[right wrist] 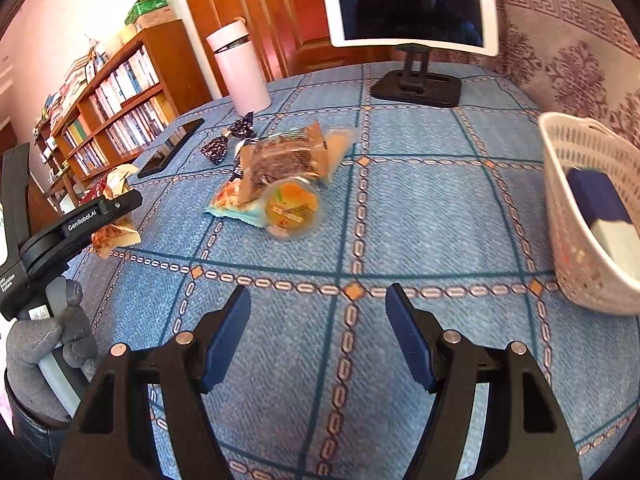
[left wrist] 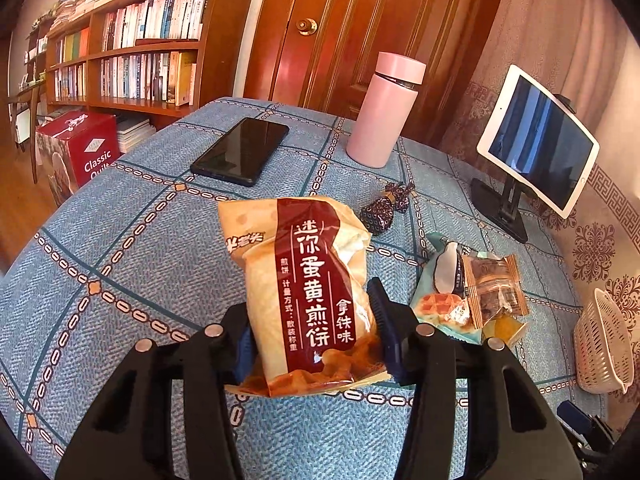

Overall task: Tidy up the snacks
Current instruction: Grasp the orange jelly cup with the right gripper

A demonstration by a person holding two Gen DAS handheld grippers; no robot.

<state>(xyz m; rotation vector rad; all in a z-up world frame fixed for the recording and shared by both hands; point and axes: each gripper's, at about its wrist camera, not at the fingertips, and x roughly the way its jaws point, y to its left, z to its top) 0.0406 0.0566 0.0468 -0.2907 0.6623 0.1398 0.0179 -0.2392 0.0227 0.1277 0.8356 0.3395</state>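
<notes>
My left gripper (left wrist: pixel 312 320) is shut on a tan and maroon snack bag (left wrist: pixel 304 292), its blue pads pressing the bag's lower sides and holding it upright just above the blue checked tablecloth (left wrist: pixel 120 240). To its right lies a pile: a teal waffle packet (left wrist: pixel 440 304), a brown clear-wrapped packet (left wrist: pixel 494 292) and an orange jelly cup (left wrist: pixel 504 326). The right wrist view shows the same jelly cup (right wrist: pixel 292 210) and brown packet (right wrist: pixel 280 158) ahead of my right gripper (right wrist: pixel 318 296), which is open over bare cloth with nothing between its fingers. A white slotted basket (right wrist: pixel 560 184) at the right holds a dark blue packet (right wrist: pixel 596 196).
A pink flask (left wrist: pixel 384 112), a black phone (left wrist: pixel 240 152), a dark patterned bow (left wrist: pixel 384 208) and a tablet on a stand (left wrist: pixel 536 140) occupy the far half of the table. The table edge falls away at the left, with a bookshelf (left wrist: pixel 140 48) beyond.
</notes>
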